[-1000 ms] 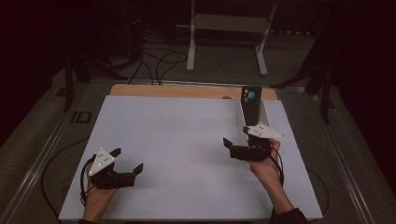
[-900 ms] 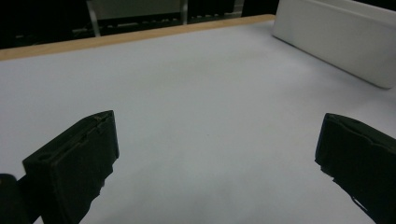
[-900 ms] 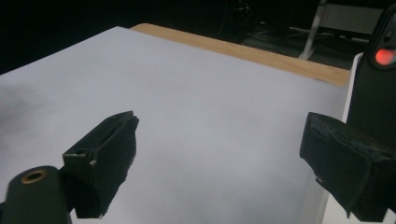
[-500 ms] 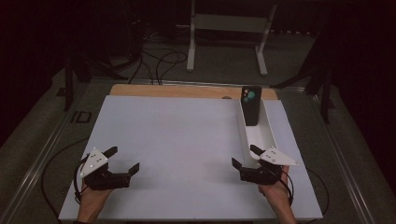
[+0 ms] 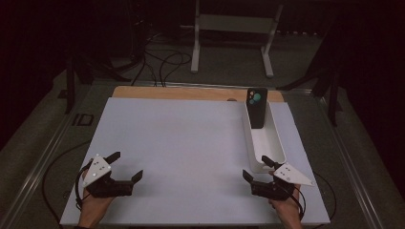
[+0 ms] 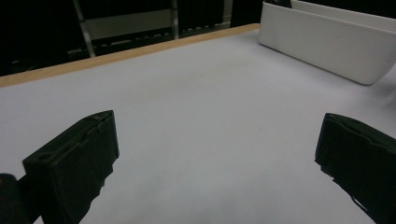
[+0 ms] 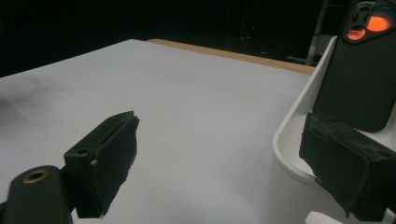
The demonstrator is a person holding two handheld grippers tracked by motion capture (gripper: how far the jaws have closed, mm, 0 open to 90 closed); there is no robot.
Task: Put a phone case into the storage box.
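A long white tray (image 5: 276, 141) lies along the right side of the white mat (image 5: 191, 138). A phone in a dark case (image 5: 256, 108) stands upright at the tray's far end, its camera lenses facing me. My right gripper (image 5: 255, 167) hovers open just in front of the tray's near end, holding nothing. In the right gripper view the phone (image 7: 359, 70) rises behind the tray rim (image 7: 285, 135), and the right gripper (image 7: 224, 158) spans bare mat and rim. My left gripper (image 5: 127, 165) stands open over the near left of the mat. The left gripper (image 6: 219, 154) points toward the tray (image 6: 327, 42).
A wooden strip (image 5: 181, 93) runs along the table's far edge. Behind the table a pale metal stand (image 5: 234, 28) and loose cables (image 5: 162, 62) sit on the dark floor. Metal rails border the table on both sides.
Both grippers have drawn back toward the near edge of the mat. The right one slid from beside the tray's middle to its near end. Both stayed open.
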